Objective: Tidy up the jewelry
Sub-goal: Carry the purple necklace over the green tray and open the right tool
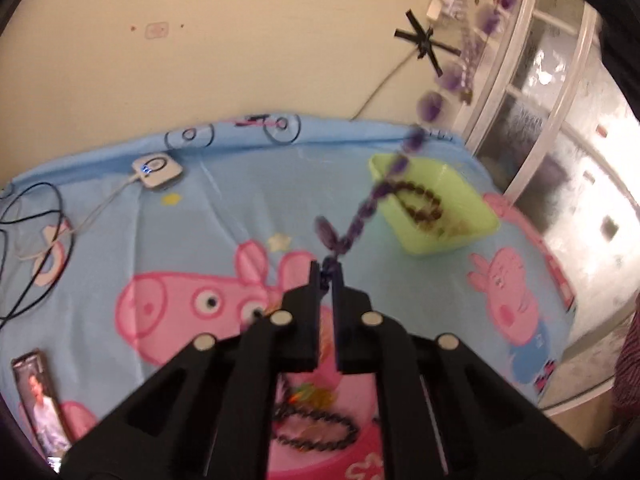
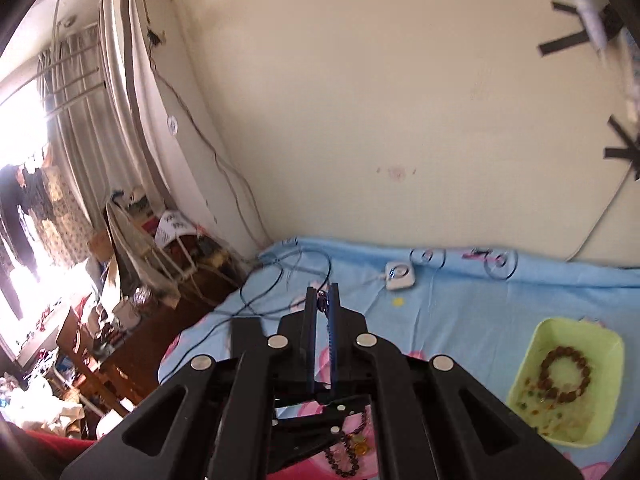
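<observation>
Purple bead necklace (image 1: 370, 208) strung taut in the air, pinched at both ends: left hand-held gripper (image 1: 327, 270) clamped nearly shut on the near end, right hand-held gripper (image 2: 323, 300) fully closed with a dark bead or clasp just visible between the tips. Long axis running up and away from the left tips, right across the green tray (image 1: 436, 212) and on toward the wall with the black tape crosses (image 1: 426, 42). Tray already holding a brown bead bracelet (image 2: 564, 374), plus small bits too blurry to name. Tray lying ahead-right of the left tips, so probably the left end goes in first. Walls low, open top, bare Peppa Pig bedsheet (image 1: 224, 208) on its near side, bed edge just beyond its far side. Dark bead bracelet (image 1: 316, 430) waiting on the sheet, well short of the tray. Main worry: slack snagging the rim.
</observation>
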